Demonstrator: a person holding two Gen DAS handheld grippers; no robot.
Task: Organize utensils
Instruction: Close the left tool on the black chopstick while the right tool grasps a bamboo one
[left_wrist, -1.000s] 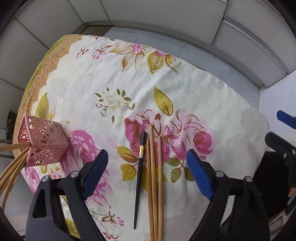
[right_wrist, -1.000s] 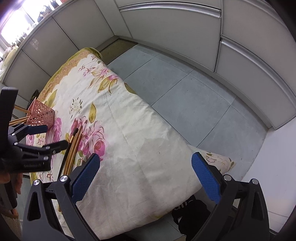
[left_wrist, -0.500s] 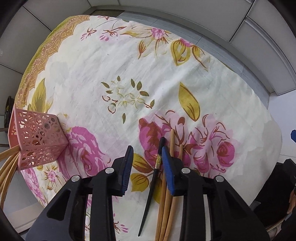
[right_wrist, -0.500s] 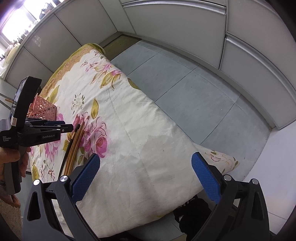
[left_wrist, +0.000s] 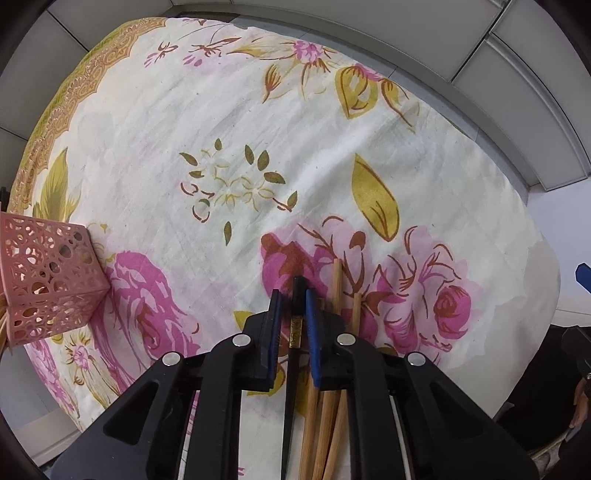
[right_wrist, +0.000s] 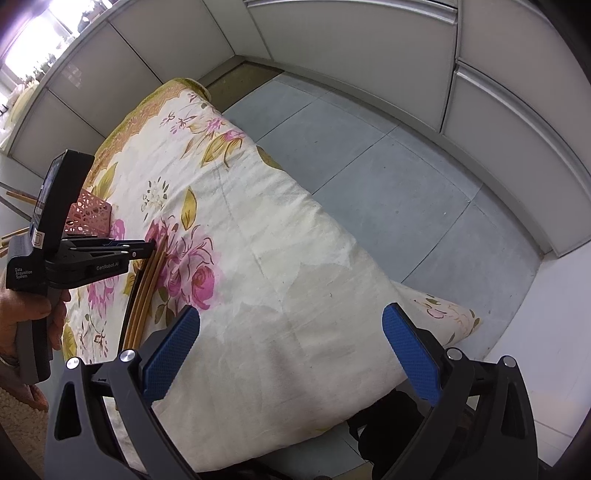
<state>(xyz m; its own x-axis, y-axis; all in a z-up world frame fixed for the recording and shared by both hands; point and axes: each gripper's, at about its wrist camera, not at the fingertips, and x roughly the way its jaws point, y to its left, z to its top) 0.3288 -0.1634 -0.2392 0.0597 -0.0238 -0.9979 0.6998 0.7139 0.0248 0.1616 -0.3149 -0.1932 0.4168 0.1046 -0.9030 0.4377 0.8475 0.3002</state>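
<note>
- Grey floor tiles and pale cabinet fronts surround the table, which is draped in a cream floral cloth (left_wrist: 236, 122) with pink roses and olive leaves
- Your left gripper (left_wrist: 291, 314) points straight down at the cloth; its jaws have just been closing and now stand narrow, with the black chopstick (left_wrist: 293, 354) between the blue pads (left_wrist: 312, 332)
- You can see the black stick's top end poking out just beyond the fingertips, its gold band sitting right in the gap; whether the pads truly press it I cannot tell for sure, though they look tight against it
- Your wooden chopsticks (left_wrist: 336, 291) lie just right of that black one, side by side on a pink rose, partly under the right finger
- Your pink lattice holder (left_wrist: 44, 280) stands well apart at the left edge of the cloth
- Your right gripper (right_wrist: 291, 347) hangs over the near right part of the cloth, jaws wide and nothing between them
- From that side you see your hand (right_wrist: 26, 306) on the left tool's handle
</note>
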